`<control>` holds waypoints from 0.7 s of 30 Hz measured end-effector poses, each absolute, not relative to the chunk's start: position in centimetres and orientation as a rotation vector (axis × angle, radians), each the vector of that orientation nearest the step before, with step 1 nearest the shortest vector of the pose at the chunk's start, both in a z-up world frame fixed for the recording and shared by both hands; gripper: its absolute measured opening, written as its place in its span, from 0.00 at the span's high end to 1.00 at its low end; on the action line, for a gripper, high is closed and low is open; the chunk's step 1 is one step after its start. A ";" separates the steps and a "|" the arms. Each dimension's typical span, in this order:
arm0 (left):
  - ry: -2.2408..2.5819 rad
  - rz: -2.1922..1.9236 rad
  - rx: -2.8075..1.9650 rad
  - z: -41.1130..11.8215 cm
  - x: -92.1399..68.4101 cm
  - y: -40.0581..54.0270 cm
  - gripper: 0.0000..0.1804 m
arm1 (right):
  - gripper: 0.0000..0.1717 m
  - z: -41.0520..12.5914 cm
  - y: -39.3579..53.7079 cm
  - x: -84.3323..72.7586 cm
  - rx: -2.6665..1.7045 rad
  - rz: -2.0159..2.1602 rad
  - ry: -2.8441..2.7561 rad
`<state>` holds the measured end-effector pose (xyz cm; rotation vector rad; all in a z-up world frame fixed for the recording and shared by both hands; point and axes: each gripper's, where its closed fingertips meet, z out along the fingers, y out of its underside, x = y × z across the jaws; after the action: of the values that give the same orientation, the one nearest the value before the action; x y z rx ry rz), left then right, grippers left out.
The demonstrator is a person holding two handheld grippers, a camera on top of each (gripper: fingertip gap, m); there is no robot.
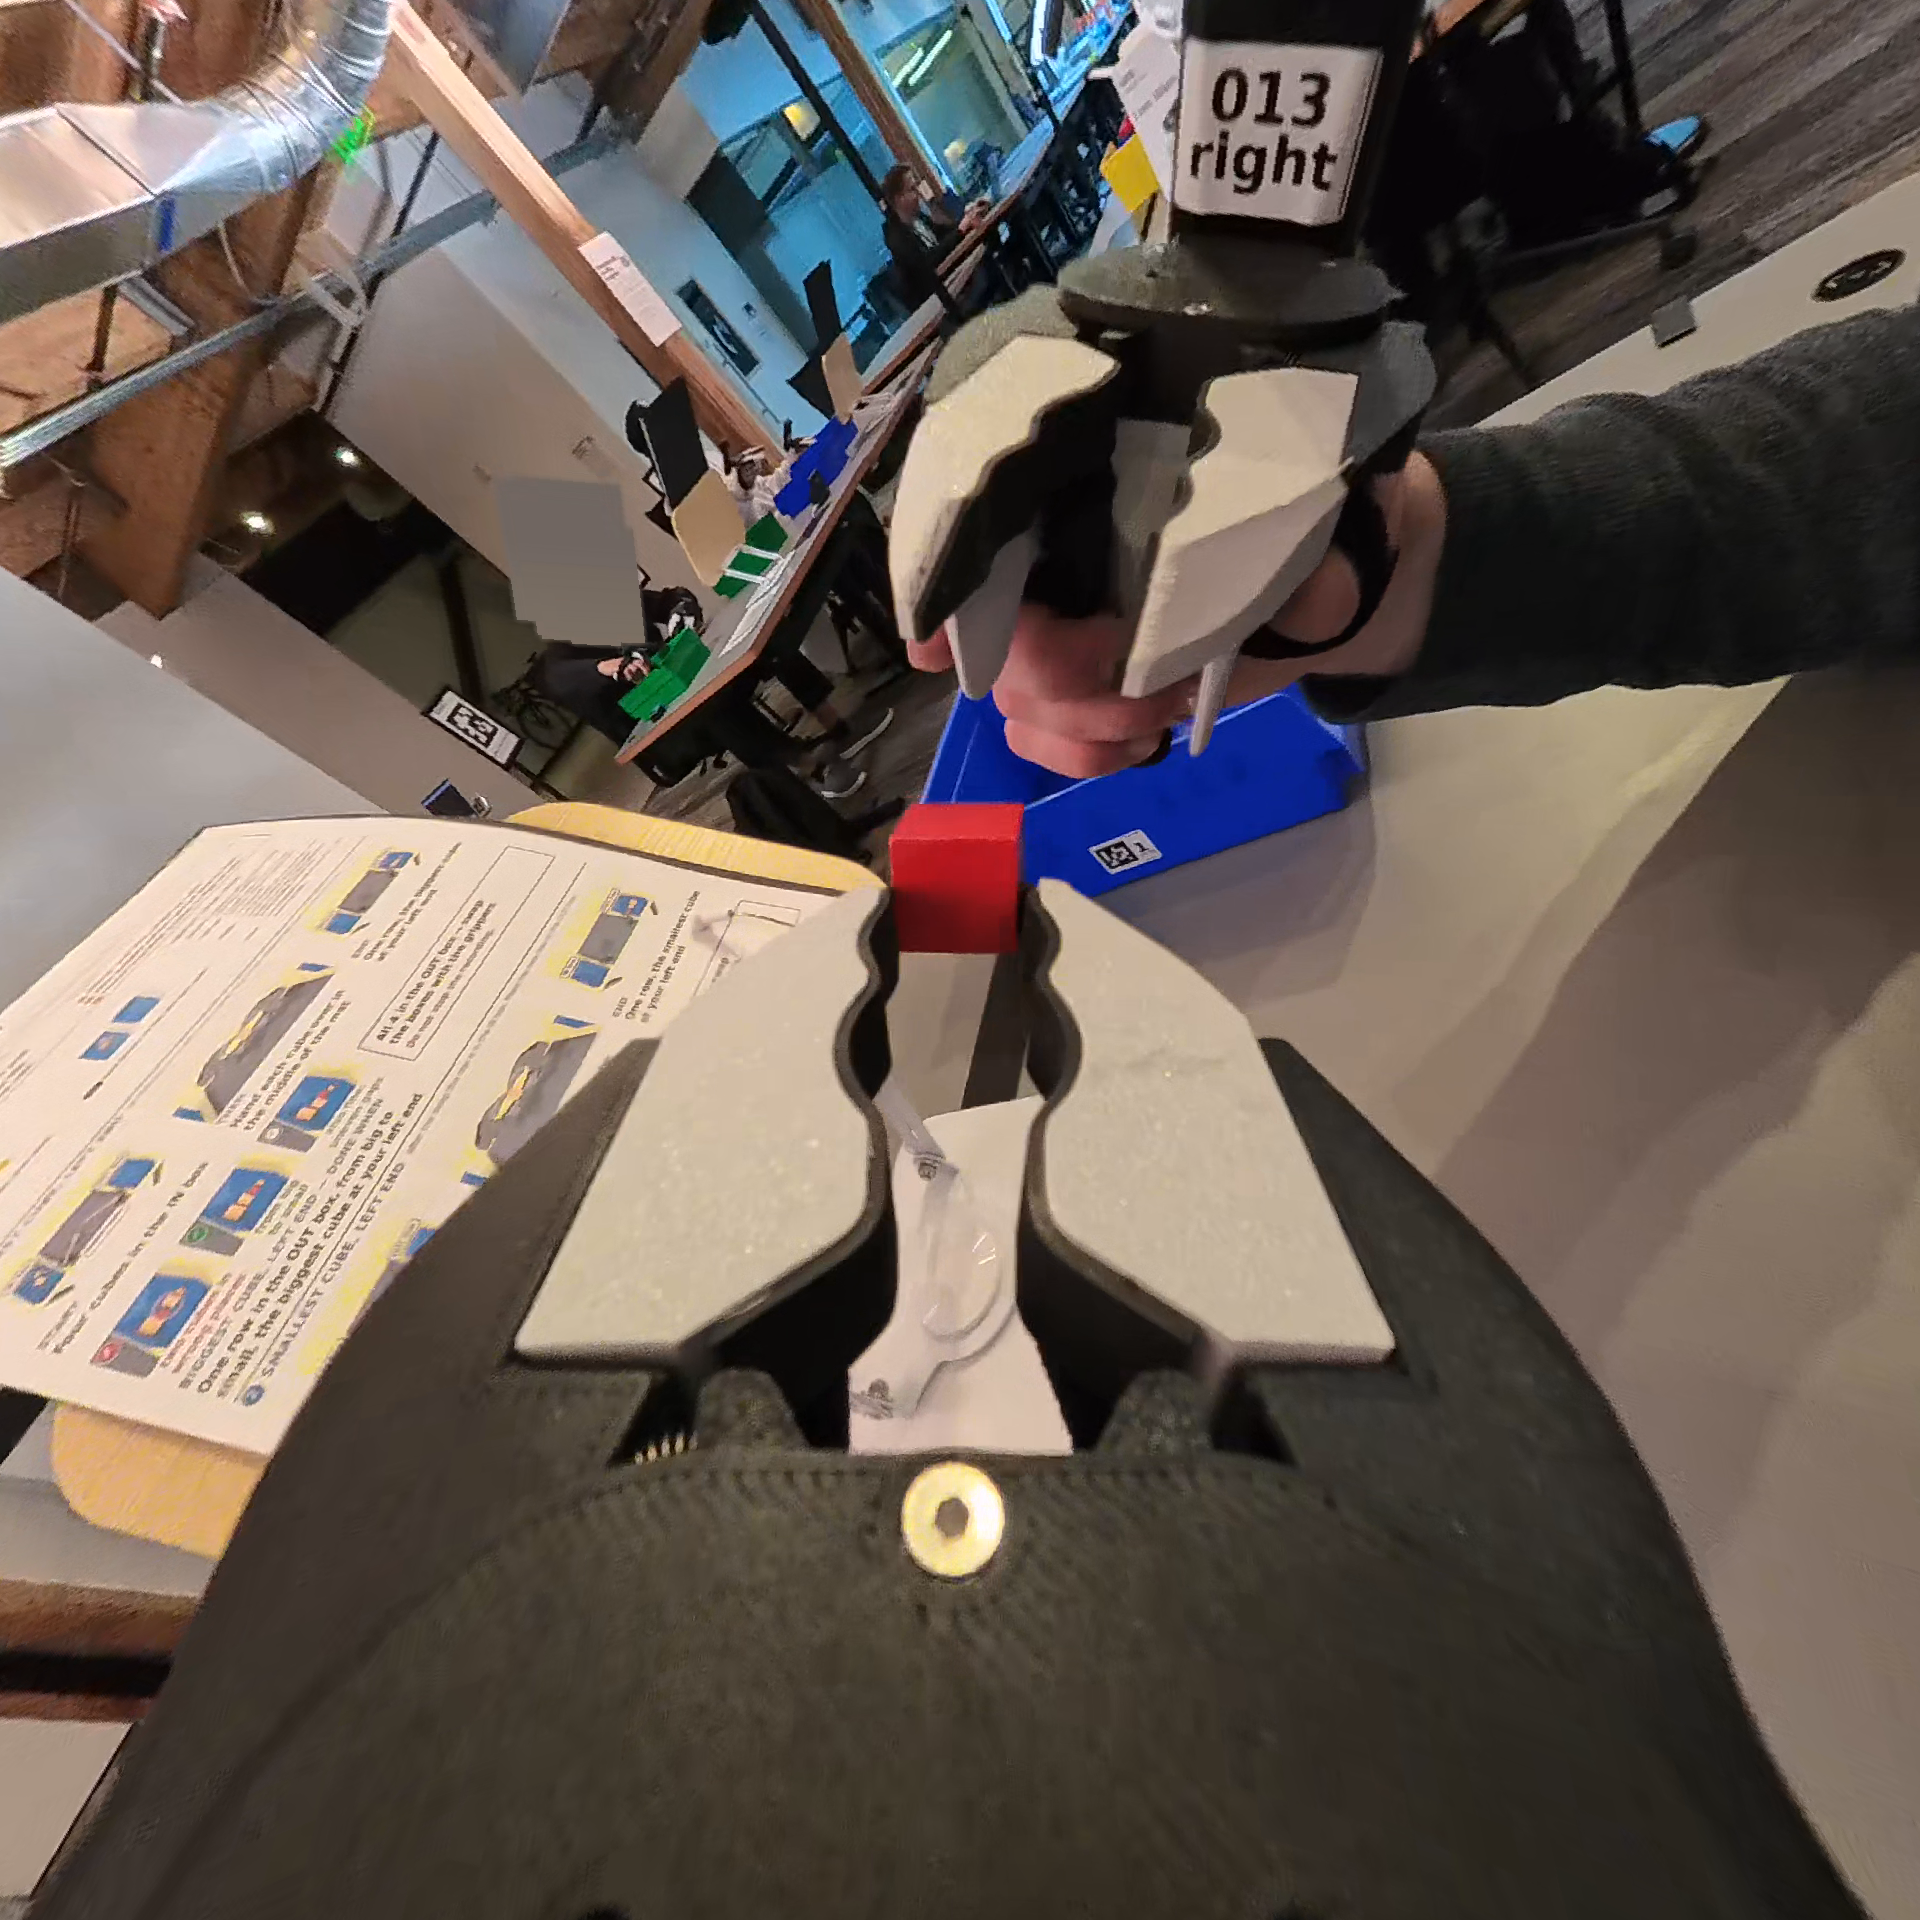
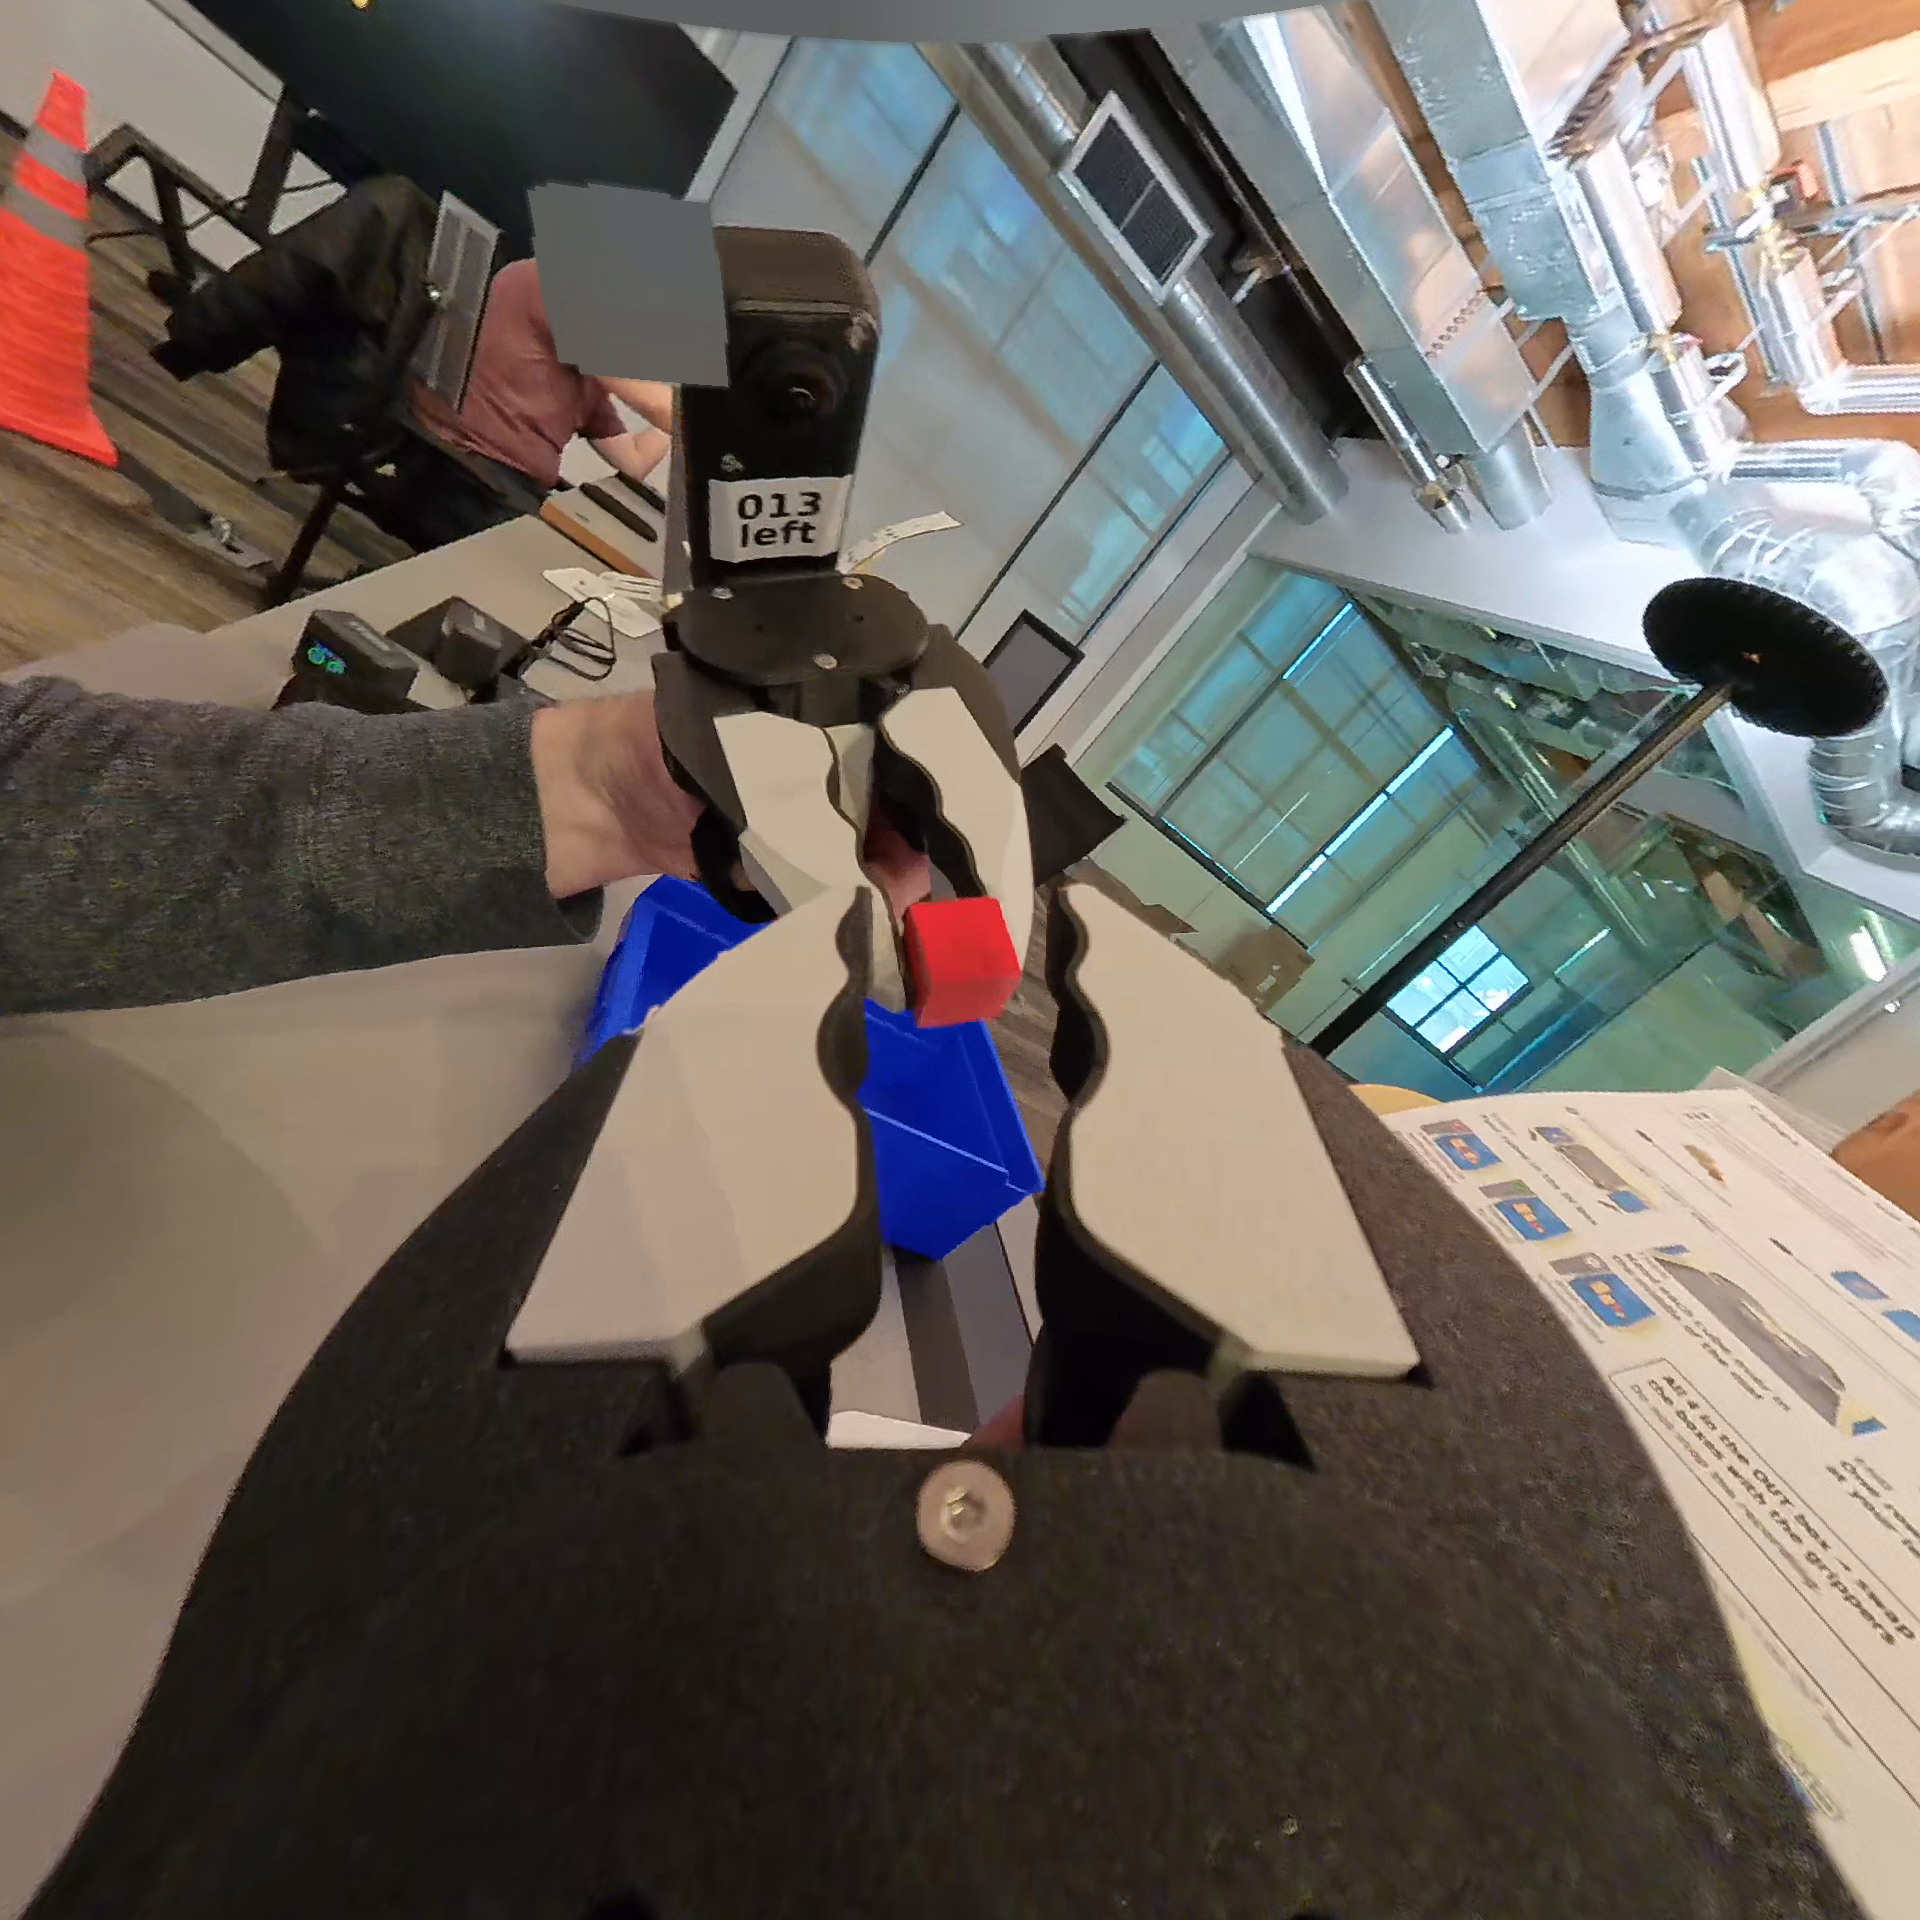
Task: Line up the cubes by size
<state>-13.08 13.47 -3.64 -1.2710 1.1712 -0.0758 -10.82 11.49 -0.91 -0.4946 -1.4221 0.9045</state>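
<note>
We start w/ the grey counter (image 1: 1558, 1039), which carries a blue bin (image 1: 1195, 810) at its far edge and a printed instruction sheet (image 1: 312, 1039) on a tan board (image 1: 665, 831) to one side. Above the bin both grippers face each other in mid-air. The left gripper (image 1: 956, 914) has its fingers (image 1: 800, 977) narrowed onto a small red cube (image 1: 954, 883), pads pressing either side, cube lifted clear of the counter; the right wrist view shows the same grip from the other end (image 2: 958, 971). The right gripper (image 2: 961, 935) is partly spread, nothing between its fingers (image 2: 1143, 1039), tips near the cube but apart from it. We judge this as a handover step: cube abt to pass left → right. Next move calls for the right fingers to straddle the cube's free faces, squarely, then squeeze before the left lets go. No other cubes in view, so we can't tell where the row stands.
</note>
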 end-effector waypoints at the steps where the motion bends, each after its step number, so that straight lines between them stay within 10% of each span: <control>1: 1.181 -0.083 -1.277 -3.9 -12.9 13.5 0.88 | 0.82 -1.0 11.3 -10.8 -0.488 0.907 -1.433; 21: 1.215 -0.284 -1.116 -2.5 -10.2 11.1 0.88 | 0.85 -1.9 10.8 -10.5 -0.481 0.936 -1.502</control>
<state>-10.16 11.09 -2.47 -1.1165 1.2153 -0.2837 -10.49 10.85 -1.85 -0.4808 -1.5024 0.9358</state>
